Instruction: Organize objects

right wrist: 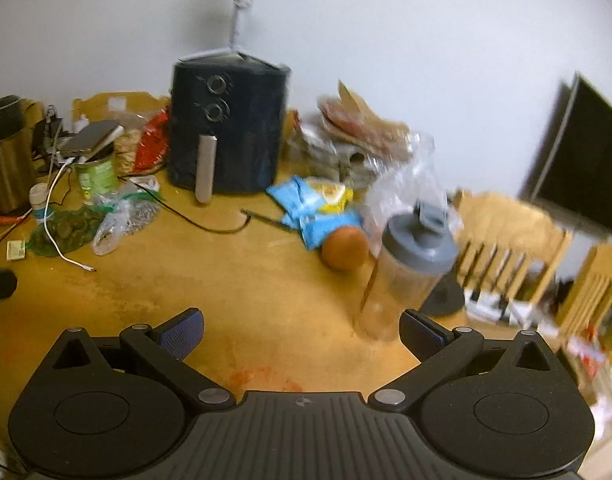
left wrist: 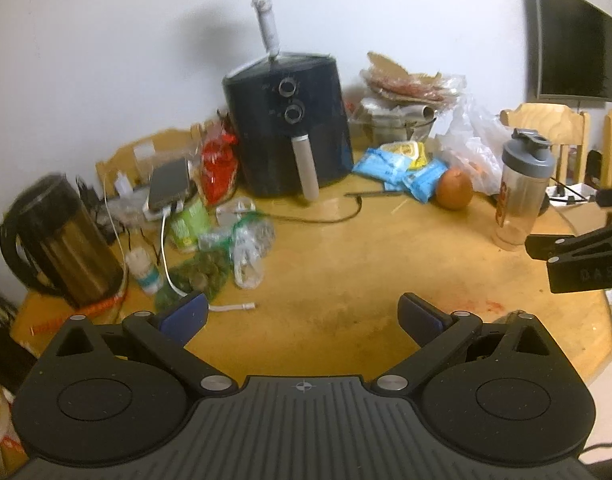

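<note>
Both claws are hanging released over the bare front of the worktop (left wrist: 338, 280), the left claw (left wrist: 303, 316) spread wide with nothing between its fingers, the right claw (right wrist: 301, 332) likewise empty. No object is being carried, so this looks like the choosing step. Just beside the right claw's fingers the shaker bottle (right wrist: 406, 268) is standing; beyond it the orange (right wrist: 344, 248) and blue snack packets (right wrist: 306, 208) are lying before the air fryer (right wrist: 225, 128). The next move probably calls for centring the bottle between the fingers.
</note>
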`<state>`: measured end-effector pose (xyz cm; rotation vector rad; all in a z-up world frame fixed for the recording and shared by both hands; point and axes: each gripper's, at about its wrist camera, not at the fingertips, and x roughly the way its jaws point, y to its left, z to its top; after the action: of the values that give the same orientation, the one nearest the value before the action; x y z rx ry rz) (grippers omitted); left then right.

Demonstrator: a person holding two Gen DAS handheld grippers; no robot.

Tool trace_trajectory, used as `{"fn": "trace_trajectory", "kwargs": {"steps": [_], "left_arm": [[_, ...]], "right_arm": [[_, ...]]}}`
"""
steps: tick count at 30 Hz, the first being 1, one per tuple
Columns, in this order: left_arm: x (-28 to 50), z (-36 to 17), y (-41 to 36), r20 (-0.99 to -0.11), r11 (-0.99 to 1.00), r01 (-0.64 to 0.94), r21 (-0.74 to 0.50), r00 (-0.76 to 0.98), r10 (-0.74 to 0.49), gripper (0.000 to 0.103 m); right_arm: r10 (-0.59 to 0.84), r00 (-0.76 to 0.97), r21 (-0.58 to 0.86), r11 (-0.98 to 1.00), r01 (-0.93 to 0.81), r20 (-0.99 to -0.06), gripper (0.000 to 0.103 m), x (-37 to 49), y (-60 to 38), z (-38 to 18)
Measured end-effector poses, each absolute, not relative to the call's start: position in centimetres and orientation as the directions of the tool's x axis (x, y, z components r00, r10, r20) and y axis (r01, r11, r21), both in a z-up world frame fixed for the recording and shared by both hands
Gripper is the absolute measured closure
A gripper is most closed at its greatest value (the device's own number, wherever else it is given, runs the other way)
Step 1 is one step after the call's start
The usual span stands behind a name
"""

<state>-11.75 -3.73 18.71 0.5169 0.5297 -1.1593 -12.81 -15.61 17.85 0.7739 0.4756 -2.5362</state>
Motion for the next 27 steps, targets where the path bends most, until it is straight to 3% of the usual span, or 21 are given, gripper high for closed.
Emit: {"fn": "trace_trajectory", "kwargs": {"steps": [4, 13, 27], "left_arm": [[-10.7, 18.3, -4.0, -0.695, 0.333, 0.941, 0.064, 0.281, -0.661, 0.0], [-9.2, 16.7, -4.1, -0.808, 0.323, 0.945, -0.04, 0.159, -0.567, 0.0], [-9.3, 12.7, -4.1, -0.933, 0.28, 0.947, -0.155, -0.047, -0.358, 0.0]], "right_arm": [[-0.258, -0.698, -0.101, -0.898, 0.429, -0.668, 0.0, -13.8, -15.2, 17.5], [-0.224, -0.447, -0.008, -0.888, 0.46, -0.866, 0.0, -15.2, -16.0, 15.2], [-0.143, -0.182, 0.039, -0.877, 0.478, -0.973, 0.0, -13.8, -17.6, 11.4]]}}
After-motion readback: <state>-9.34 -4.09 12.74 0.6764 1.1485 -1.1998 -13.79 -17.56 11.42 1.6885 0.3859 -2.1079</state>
